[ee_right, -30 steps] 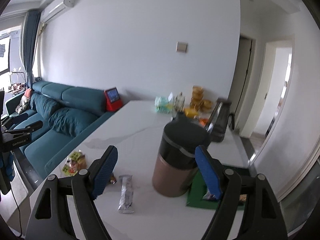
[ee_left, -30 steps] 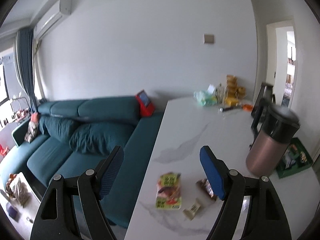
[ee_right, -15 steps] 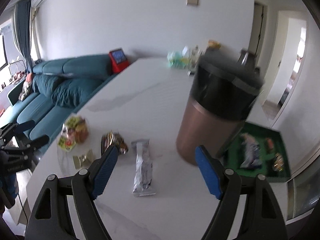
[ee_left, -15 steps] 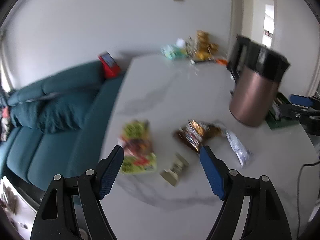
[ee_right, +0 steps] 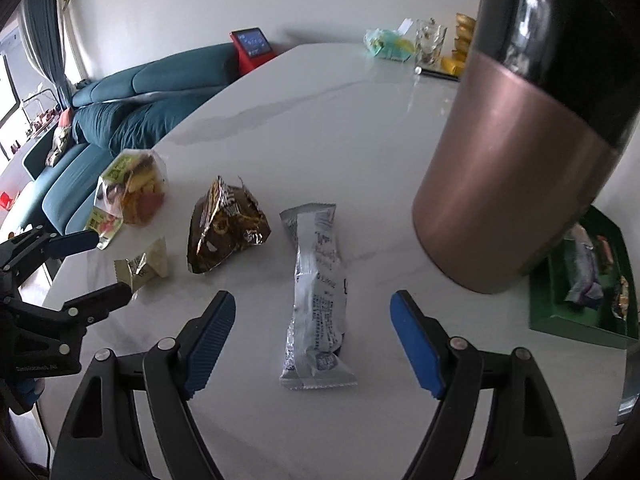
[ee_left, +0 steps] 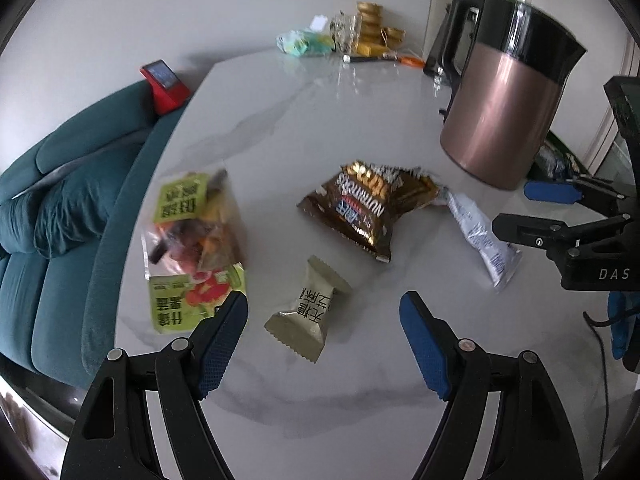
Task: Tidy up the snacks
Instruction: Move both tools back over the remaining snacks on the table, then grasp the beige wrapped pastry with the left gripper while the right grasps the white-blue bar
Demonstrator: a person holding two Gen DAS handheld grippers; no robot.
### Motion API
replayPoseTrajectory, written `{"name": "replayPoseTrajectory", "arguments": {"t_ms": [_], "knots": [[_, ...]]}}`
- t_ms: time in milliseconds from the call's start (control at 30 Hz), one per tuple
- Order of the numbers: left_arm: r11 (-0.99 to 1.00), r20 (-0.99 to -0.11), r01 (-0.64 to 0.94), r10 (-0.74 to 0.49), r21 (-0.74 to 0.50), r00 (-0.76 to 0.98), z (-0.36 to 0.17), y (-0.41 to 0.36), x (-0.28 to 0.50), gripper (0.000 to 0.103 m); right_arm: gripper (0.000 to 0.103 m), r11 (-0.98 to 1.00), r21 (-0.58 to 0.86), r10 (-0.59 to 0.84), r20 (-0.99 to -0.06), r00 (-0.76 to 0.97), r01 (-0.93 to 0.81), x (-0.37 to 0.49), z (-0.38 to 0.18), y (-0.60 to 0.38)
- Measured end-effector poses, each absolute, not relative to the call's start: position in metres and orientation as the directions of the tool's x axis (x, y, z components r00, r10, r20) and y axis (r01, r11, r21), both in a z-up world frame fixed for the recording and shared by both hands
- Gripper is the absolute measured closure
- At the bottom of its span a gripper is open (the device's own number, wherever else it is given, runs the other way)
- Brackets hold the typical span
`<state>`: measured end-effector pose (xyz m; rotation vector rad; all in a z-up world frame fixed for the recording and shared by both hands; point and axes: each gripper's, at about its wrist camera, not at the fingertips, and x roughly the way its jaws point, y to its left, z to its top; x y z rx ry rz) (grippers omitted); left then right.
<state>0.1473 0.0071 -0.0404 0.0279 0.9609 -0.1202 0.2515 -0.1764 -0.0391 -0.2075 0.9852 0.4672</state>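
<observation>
Several snacks lie on the white marble table [ee_left: 304, 128]. A small beige wrapped candy [ee_left: 306, 310] sits just ahead of my open left gripper [ee_left: 324, 308], between its finger lines. A brown chocolate bag [ee_left: 372, 204] lies beyond it, and a clear green-labelled dried fruit bag [ee_left: 192, 240] is at the left. A long silver bar wrapper [ee_right: 318, 292] lies between the blue pads of my open right gripper [ee_right: 312, 304], untouched. A green tray [ee_right: 580, 280] holding a few snacks stands at the right behind the kettle.
A tall copper and black kettle [ee_right: 516, 160] stands close on the right. Far end of the table holds golden tins [ee_left: 374, 28], a glass and a teal pack [ee_left: 304, 42]. A teal sofa [ee_left: 68, 200] runs along the table's left edge.
Both grippers have dropped and tilted down toward the table. The snacks now fill the views where the wall and sofa were. Jaw widths look the same.
</observation>
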Motion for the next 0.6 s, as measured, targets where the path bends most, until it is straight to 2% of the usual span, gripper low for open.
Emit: {"name": "replayPoseTrajectory", "arguments": {"t_ms": [600], "knots": [[0.993, -0.854, 0.117, -0.061, 0.000, 0.516, -0.071, 0.005, 0.168, 0.030, 0.004, 0.870, 0.054, 0.282, -0.870, 0.404, -0.490, 0.269, -0.077, -0.160]]}}
